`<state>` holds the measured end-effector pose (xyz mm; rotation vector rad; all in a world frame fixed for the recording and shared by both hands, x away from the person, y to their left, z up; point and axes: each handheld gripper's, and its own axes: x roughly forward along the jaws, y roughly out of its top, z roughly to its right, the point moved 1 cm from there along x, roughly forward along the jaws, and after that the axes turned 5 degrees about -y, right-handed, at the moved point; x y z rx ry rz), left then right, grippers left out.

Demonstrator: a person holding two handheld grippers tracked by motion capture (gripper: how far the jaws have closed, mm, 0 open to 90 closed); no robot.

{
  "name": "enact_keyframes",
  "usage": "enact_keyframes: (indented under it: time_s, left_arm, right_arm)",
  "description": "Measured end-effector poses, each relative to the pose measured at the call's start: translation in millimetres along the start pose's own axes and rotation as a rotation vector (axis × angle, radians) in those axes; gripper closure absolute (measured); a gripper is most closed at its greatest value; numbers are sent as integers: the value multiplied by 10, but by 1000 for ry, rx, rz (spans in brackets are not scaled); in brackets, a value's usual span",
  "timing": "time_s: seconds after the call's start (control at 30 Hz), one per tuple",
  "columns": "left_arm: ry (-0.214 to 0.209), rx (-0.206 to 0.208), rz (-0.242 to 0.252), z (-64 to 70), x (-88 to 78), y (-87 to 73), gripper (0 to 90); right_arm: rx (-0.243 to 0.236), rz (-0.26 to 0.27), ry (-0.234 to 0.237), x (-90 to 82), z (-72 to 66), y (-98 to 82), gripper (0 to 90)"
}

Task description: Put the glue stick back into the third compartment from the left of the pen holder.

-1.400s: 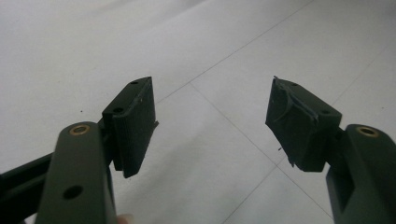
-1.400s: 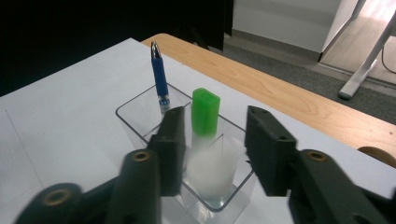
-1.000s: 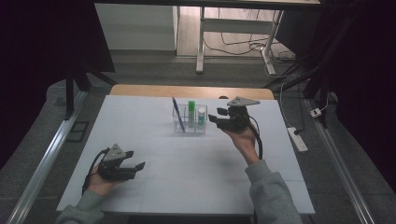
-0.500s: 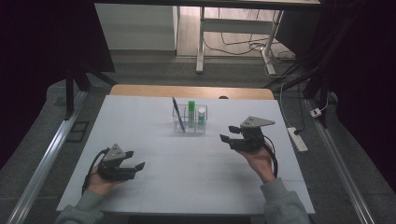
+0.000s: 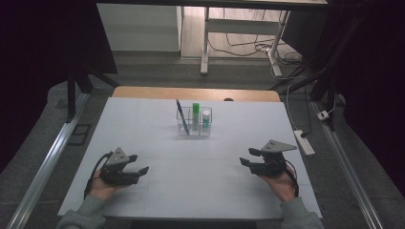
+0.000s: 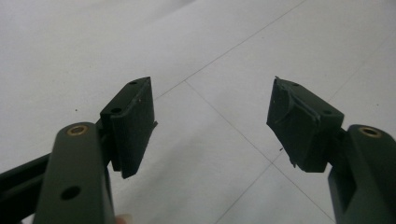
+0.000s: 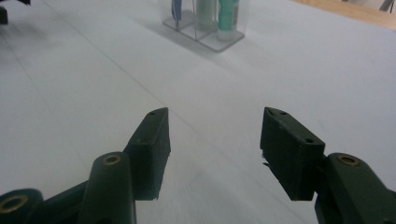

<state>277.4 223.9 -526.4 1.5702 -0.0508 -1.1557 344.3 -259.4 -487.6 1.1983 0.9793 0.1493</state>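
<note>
White sheet (image 5: 200, 167) covers the table, marked with faint seam lines; a wooden edge (image 5: 196, 93) shows at its far side.

Near edge, high view: two hands enter from the bottom, each holding a black gripper low over the sheet. The left gripper (image 5: 140, 168) lies at the near left, jaws pointing right. The right gripper (image 5: 244, 158) lies at the near right, jaws pointing left, with a grey three-cornered plate on top. The two are well apart, with bare sheet between them.

Left gripper view: the left gripper (image 6: 212, 123) has its jaws spread wide, released, with nothing between them. Beneath lies bare sheet (image 6: 210, 56) crossed by two thin seams.

Right gripper view: the right gripper (image 7: 215, 149) likewise has its jaws spread, released and empty, above bare sheet (image 7: 93, 70).

Middle to far: a clear rack (image 5: 195, 125) stands upright near the far centre of the sheet, well apart from both grippers. It holds a dark blue pen (image 5: 181, 113) leaning left in its left part, a green tube (image 5: 196, 113) standing in the middle, and a white-capped bottle (image 5: 206, 118) at the right. In the right gripper view the rack (image 7: 205, 32) appears far ahead.

Beyond the table: grey floor, a power strip (image 5: 303, 141) to the right, and metal desk legs (image 5: 205, 43) with cables behind.
</note>
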Motion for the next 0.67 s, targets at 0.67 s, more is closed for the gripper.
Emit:
enact_keyframes:
  time_s: [0.67]
  left_arm:
    - [0,8,4,14,-20,-6,312]
  right_arm:
    - [10,-13,-22,-151,134,-285,403]
